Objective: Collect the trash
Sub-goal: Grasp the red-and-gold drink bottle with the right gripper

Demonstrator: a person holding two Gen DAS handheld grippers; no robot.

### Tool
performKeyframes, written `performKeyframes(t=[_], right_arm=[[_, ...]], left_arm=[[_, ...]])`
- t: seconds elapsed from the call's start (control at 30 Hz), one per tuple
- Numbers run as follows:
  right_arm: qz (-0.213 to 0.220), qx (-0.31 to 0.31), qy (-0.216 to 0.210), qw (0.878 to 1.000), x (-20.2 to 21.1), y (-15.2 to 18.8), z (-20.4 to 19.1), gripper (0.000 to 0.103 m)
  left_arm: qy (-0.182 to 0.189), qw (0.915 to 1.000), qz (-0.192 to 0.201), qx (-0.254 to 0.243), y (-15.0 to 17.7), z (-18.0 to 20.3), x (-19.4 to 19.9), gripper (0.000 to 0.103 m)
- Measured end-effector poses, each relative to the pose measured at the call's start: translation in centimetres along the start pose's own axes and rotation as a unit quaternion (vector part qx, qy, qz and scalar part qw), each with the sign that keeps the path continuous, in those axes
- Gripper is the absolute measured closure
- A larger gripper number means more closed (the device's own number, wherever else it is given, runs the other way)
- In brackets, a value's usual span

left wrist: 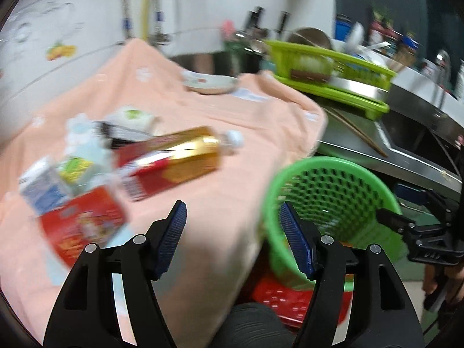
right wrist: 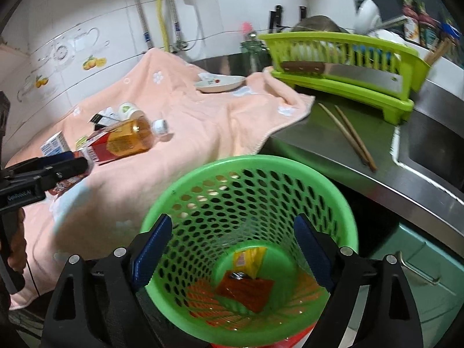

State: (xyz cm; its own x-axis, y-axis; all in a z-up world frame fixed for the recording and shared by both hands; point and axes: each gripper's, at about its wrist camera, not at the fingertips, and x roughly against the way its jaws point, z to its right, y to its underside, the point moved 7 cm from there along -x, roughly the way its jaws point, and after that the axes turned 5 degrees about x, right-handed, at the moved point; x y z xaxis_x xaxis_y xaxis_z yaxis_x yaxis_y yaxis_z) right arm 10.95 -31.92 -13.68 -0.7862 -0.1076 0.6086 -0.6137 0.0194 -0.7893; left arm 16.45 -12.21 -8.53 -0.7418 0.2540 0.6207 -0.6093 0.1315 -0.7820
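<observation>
Trash lies in a heap on a peach towel [left wrist: 226, 110]: a bottle of amber liquid [left wrist: 174, 159] [right wrist: 127, 139] on its side, a red packet [left wrist: 81, 226] and a small blue-and-white box [left wrist: 40, 191] [right wrist: 53, 145]. My left gripper [left wrist: 232, 223] hovers open and empty over the towel's near edge, just right of the heap; its tips [right wrist: 84, 163] also show in the right wrist view. A green mesh basket [left wrist: 333, 174] [right wrist: 203, 171] stands beside the towel and holds a red wrapper [right wrist: 246, 290] and a yellow wrapper [right wrist: 249, 261]. My right gripper [right wrist: 233, 246] is open above the basket's mouth.
A green dish rack [right wrist: 348, 87] with a cleaver [right wrist: 348, 72] stands on the steel counter at the back right. Two chopsticks [right wrist: 351, 136] lie in front of it, beside the sink [right wrist: 435, 156]. A white plate [right wrist: 220, 82] sits on the towel's far end. Something red [left wrist: 284, 298] sits under the basket.
</observation>
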Motion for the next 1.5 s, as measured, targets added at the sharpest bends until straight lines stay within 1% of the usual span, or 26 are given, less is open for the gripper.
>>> performKeyframes(t=[0.1,0.17,0.3,0.4,0.53,0.63,0.73,0.8,0.9,1.1,1.13,1.2,1.33,1.47,1.5], right_arm=[[0.0,0.008,-0.017,1.0,-0.5,-0.7,-1.5,0.018],[0.0,0.017,-0.024,1.0,-0.8,-1.3,-2.5,0.017],[-0.001,0.048,-0.035,0.998,-1.4,-2.4,-4.5,0.015],[-0.009,0.08,-0.051,0.995,-2.3,-3.6,-6.3,0.014],[-0.016,0.119,-0.074,0.99,-3.6,-5.4,-8.1,0.014],[-0.022,0.162,-0.091,0.982,-4.6,-6.9,-9.8,0.013],[-0.03,0.207,-0.114,0.971,-6.0,-8.2,-11.5,0.013],[-0.039,0.24,-0.132,0.961,-7.1,-9.1,-12.8,0.013],[-0.041,0.286,-0.144,0.947,-8.4,-10.3,-14.4,0.012],[-0.061,0.365,-0.186,0.91,-12.1,-12.4,-17.7,0.012],[-0.062,0.385,-0.19,0.901,-12.8,-12.6,-18.4,0.012],[-0.069,0.411,-0.197,0.887,-13.9,-12.8,-19.4,0.012],[-0.081,0.472,-0.211,0.852,-16.1,-13.1,-21.5,0.012],[-0.103,0.514,-0.231,0.82,-18.3,-13.3,-23.3,0.012],[-0.11,0.528,-0.235,0.808,-18.9,-13.1,-23.7,0.012]], left_arm=[[-0.042,0.9986,0.016,0.026,0.1,-3.9,1.8,0.036],[-0.057,0.9968,0.022,0.052,0.3,-6.2,2.9,0.036],[-0.091,0.99,0.035,0.101,0.7,-11.1,4.8,0.035],[-0.099,0.9857,0.035,0.131,1.2,-13.5,5.5,0.034],[-0.106,0.983,0.036,0.146,1.7,-15.2,6.0,0.034],[-0.109,0.9821,0.032,0.15,2.4,-15.9,6.1,0.033],[-0.108,0.9822,0.025,0.152,2.7,-16.2,5.7,0.033],[-0.102,0.9823,0.02,0.156,2.9,-16.5,5.2,0.033],[-0.093,0.9818,0.014,0.165,3.2,-16.8,4.7,0.033],[-0.081,0.9822,0.01,0.169,3.4,-17.3,3.8,0.033],[-0.079,0.9823,0.009,0.169,3.4,-17.3,3.7,0.033],[-0.076,0.9825,0.005,0.17,3.4,-17.4,3.5,0.033],[-0.071,0.9822,-0.001,0.174,3.6,-17.9,3.0,0.033],[-0.059,0.9814,-0.004,0.183,3.7,-18.4,2.8,0.033],[-0.058,0.9814,-0.005,0.183,3.7,-18.5,2.7,0.033]])
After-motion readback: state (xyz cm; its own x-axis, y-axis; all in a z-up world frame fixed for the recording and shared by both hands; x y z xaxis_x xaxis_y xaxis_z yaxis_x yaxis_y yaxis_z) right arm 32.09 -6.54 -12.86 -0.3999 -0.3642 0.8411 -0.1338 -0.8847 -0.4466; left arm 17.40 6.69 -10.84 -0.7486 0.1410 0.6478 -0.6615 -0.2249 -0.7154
